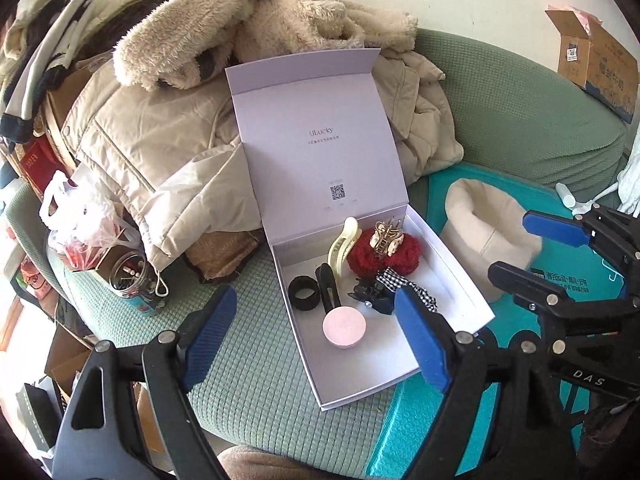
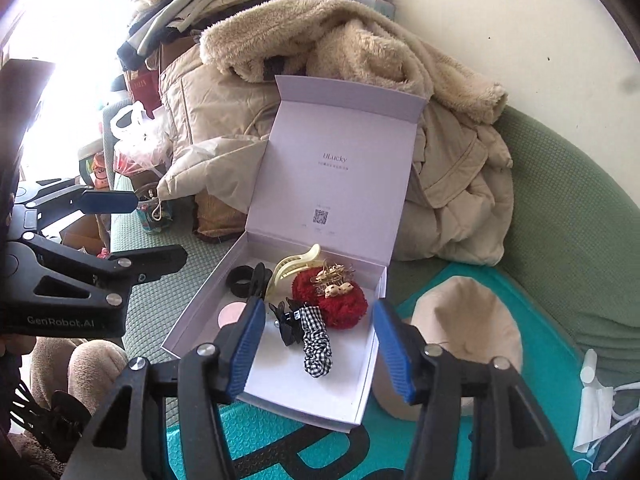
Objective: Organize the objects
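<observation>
Your left gripper [image 1: 316,328] and right gripper [image 2: 320,344] both hang over the box with jaws apart, nothing between the ribbed blue pads. The rigid white card box [image 2: 372,376] sits lid-up on the green waffle-knit sofa [image 1: 248,360]. Inside: one fuzzy red scrunchie [image 2: 340,304], one gingham scrunchie [image 2: 316,352], one cream claw clip [image 1: 340,246], one round pink puff [image 1: 344,326], one black band [image 1: 303,293]. A soft beige hat [image 2: 468,328] lies just beside the box.

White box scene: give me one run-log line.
white box: lid open | inside: red scrunchie, gingham scrunchie | left hand-held gripper: open, empty | right hand-held gripper: open, empty
</observation>
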Demonstrator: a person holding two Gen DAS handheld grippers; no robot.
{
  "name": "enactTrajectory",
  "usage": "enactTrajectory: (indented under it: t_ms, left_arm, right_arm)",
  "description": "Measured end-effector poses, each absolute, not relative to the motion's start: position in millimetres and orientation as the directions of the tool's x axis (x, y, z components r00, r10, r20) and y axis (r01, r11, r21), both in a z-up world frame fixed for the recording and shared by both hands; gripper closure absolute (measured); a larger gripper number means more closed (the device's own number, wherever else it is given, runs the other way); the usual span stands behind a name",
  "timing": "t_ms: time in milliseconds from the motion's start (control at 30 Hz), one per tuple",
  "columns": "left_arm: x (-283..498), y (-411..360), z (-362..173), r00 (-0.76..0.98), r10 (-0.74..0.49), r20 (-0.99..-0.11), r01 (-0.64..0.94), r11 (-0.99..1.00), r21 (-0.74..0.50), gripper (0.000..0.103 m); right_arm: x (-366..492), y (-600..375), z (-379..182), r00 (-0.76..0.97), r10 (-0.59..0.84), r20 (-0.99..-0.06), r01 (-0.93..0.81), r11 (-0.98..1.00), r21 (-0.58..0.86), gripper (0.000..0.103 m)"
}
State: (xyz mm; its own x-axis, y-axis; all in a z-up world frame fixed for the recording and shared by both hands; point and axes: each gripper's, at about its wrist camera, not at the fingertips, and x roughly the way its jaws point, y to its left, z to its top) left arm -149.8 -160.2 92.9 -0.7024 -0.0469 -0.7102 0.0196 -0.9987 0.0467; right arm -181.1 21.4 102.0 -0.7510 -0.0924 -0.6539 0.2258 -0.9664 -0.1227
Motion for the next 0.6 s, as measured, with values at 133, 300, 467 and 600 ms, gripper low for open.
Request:
enactTrajectory:
  t_ms: [133,300,467,600]
  left_arm:
    - [-130,-161,102,-0.718,-0.067,-0.693,0.038,-0.998,0.058,0.018]
    - [-105,-166,108,-0.722,-0.107,-0.684,0.081,-0.994,0.069,0.017]
    - [-80,-169,106,-0.713,-0.142,-0.687,0.120,-0.990,0.080,0.014]
    - [-63,-166,99,-0.703,-0.145,-0.696,0.123,-0.989,0.081,0.014]
  right_arm:
    - [-162,18,113,-0.771,-0.088,-0.631,0.213,-0.969,-0.126,0.040]
    - [-140,13,117,-0.784,-0.092,-0.614,0.204,-0.972,-0.114,0.039]
    - [-122,7,113,-0.786,-0.074,-0.614,0.176,-0.979,-0.106,0.039]
    - [-109,3,107,-0.783,-0.072,-0.618,0.165,-0.982,-0.095,0.039]
